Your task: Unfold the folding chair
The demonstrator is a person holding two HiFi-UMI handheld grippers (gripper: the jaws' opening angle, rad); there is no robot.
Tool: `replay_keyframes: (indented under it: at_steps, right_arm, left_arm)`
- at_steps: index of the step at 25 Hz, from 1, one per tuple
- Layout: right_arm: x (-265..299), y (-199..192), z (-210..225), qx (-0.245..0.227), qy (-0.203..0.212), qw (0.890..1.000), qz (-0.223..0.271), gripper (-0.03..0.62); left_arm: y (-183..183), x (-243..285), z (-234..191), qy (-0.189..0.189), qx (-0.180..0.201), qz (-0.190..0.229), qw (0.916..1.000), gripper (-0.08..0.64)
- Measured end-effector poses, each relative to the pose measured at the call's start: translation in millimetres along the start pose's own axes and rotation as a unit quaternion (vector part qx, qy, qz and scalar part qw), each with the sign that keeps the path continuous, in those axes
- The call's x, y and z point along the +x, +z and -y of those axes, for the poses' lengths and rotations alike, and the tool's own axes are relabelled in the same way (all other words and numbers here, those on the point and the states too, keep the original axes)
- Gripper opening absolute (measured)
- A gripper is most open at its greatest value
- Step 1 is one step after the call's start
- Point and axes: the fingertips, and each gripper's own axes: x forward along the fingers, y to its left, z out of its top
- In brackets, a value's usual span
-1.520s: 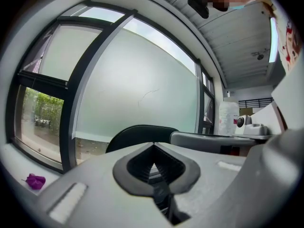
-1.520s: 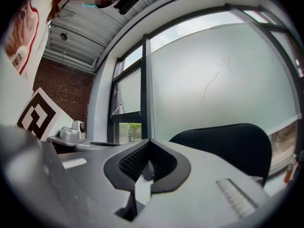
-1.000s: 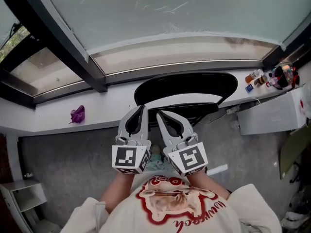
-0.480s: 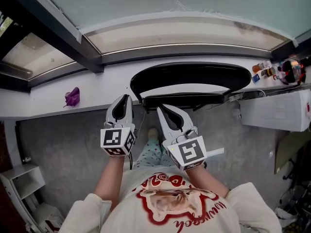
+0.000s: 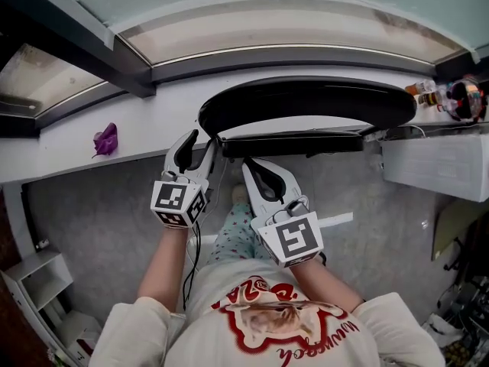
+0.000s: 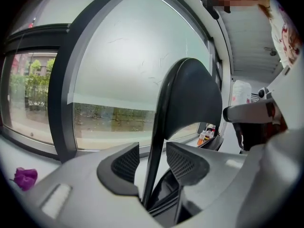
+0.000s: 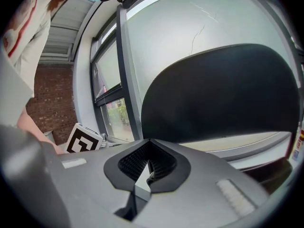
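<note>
The black folding chair stands against the white window ledge, its curved backrest [image 5: 306, 98] above the flat dark seat edge [image 5: 290, 144]. My left gripper [image 5: 200, 140] is at the chair's left side, shut on the thin black frame tube [image 6: 153, 141], which runs up between its two pads [image 6: 185, 163]. My right gripper [image 5: 250, 164] sits just below the seat's front edge. Its jaws are shut and hold nothing. In the right gripper view the backrest [image 7: 218, 94] looms large above that gripper [image 7: 148, 163].
A purple object [image 5: 105, 138] lies on the ledge [image 5: 153, 125] at left. Small bottles [image 5: 428, 92] and a white unit [image 5: 435, 170] are at right. A white shelf [image 5: 34, 277] stands at lower left. A dark window post [image 5: 92, 52] rises behind, over a grey floor [image 5: 114, 220].
The left gripper moved left to the chair's side and its jaws narrowed onto the frame tube. The chair now looks larger and closer. The right gripper stayed shut below the seat.
</note>
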Motion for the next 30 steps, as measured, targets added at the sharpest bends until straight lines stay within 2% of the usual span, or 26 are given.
replay_keyframes:
  at_steps: [4, 8, 14, 17, 19, 21, 25, 28, 30]
  right_arm:
    - [4, -13, 0, 0.014, -0.003, 1.000, -0.010, 0.021]
    - [7, -25, -3, 0.028, -0.007, 0.999, -0.024, 0.021]
    - [4, -32, -10, 0.025, -0.009, 0.999, -0.028, 0.021]
    - [3, -35, -9, 0.031, -0.018, 0.999, -0.032, 0.021]
    - [4, -42, -6, 0.046, -0.026, 0.998, -0.038, 0.021]
    - [4, -50, -2, 0.058, -0.033, 0.997, -0.047, 0.021]
    - [6, -57, 0, 0.055, -0.040, 0.996, -0.060, 0.023]
    - [4, -66, 2, 0.104, -0.047, 0.990, -0.079, 0.029]
    - [0, -73, 8, 0.180, -0.058, 0.978, -0.090, 0.108]
  left_arm:
    - [-9, 16, -2, 0.004, 0.000, -0.009, 1.0000, 0.171]
    - [-4, 34, 1, -0.017, -0.026, 0.003, 0.9995, 0.176]
    - [-7, 57, 0, -0.044, -0.004, -0.010, 0.9990, 0.187]
    - [-8, 65, 5, -0.056, 0.014, -0.015, 0.9982, 0.177]
    - [-12, 70, 8, -0.050, 0.037, -0.023, 0.9978, 0.122]
    - [-15, 72, 7, -0.033, 0.068, -0.032, 0.9966, 0.023]
    - [-17, 73, 11, -0.044, 0.105, -0.043, 0.9926, 0.020]
    - [-19, 71, 13, -0.055, 0.115, -0.043, 0.9909, 0.019]
    - [-19, 70, 14, -0.058, 0.122, -0.039, 0.9900, 0.019]
